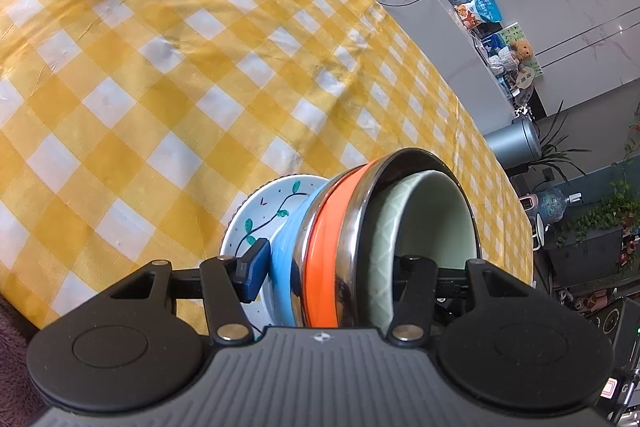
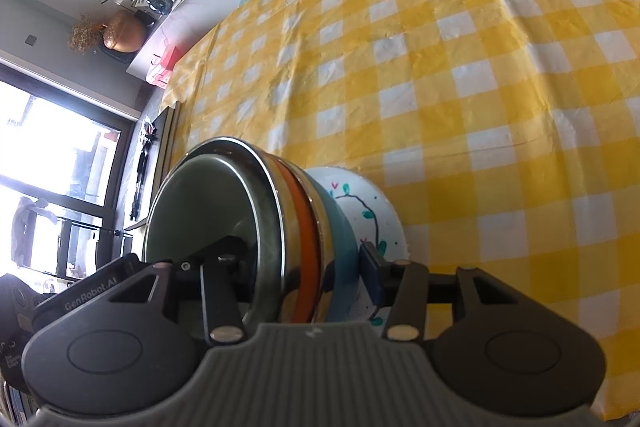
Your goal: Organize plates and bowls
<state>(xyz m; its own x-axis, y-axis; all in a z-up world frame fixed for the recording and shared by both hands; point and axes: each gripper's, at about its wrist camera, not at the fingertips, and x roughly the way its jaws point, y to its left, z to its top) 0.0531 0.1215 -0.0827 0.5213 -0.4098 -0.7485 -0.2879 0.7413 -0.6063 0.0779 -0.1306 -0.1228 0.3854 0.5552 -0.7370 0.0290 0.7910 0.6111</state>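
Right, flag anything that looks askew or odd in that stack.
The whole stack is tipped on its side in mid-air: the pale green bowl nested in the orange-banded steel bowl and the blue bowl, against the leaf-painted plate. The left gripper and right gripper each clamp it. No spill or damage shows.

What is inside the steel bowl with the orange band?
A pale green bowl sits nested inside the orange-banded steel bowl. The green bowl's visible inside looks empty; a finger of each gripper covers its lower part, and the steel bowl's own bottom is hidden beneath it.
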